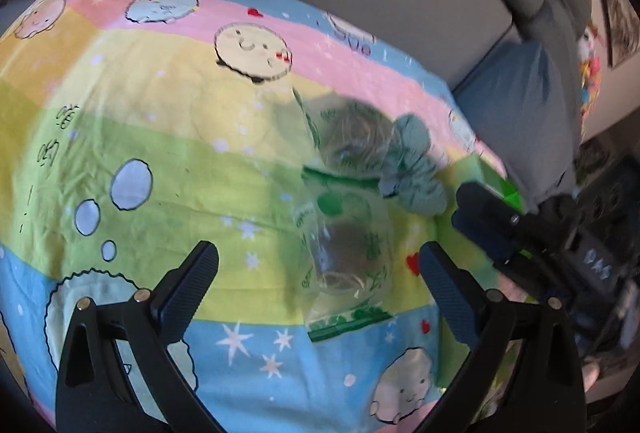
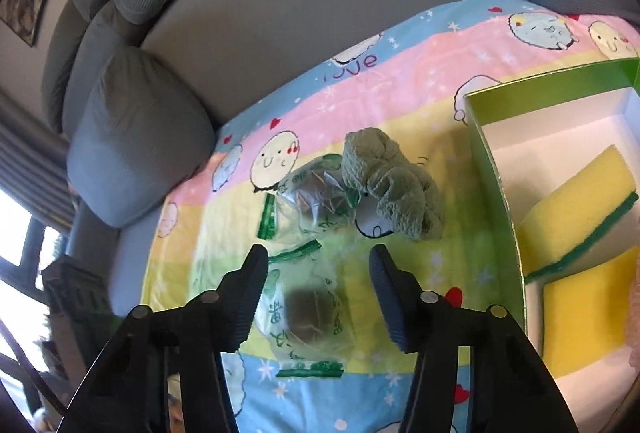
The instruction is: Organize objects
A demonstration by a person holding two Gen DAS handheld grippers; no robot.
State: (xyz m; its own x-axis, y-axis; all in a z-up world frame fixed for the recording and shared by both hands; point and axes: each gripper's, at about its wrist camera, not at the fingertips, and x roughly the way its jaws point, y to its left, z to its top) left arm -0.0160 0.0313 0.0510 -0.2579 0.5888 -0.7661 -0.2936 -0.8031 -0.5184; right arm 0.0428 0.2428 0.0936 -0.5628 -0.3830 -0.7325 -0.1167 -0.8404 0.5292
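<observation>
Two clear packets with green print and a dark lump inside lie on the colourful cartoon blanket (image 2: pixel 404 101). The near packet (image 2: pixel 308 317) lies on the blanket between my right gripper's (image 2: pixel 319 258) fingers, and the pads stand apart from it. The far packet (image 2: pixel 316 201) lies just beyond, touching a crumpled green cloth (image 2: pixel 392 189). In the left wrist view my left gripper (image 1: pixel 318 257) is open wide above the blanket, with the near packet (image 1: pixel 344 265) lying between its tips, untouched. The far packet (image 1: pixel 352 141) and the cloth (image 1: pixel 416 169) are behind it. My right gripper (image 1: pixel 476 209) comes in from the right.
An open green box (image 2: pixel 492 169) with a white inside stands to the right and holds two yellow sponges (image 2: pixel 576 209). Grey sofa cushions (image 2: pixel 136 141) rise behind and to the left of the blanket. A sliver of the box (image 1: pixel 510 189) shows behind the right gripper.
</observation>
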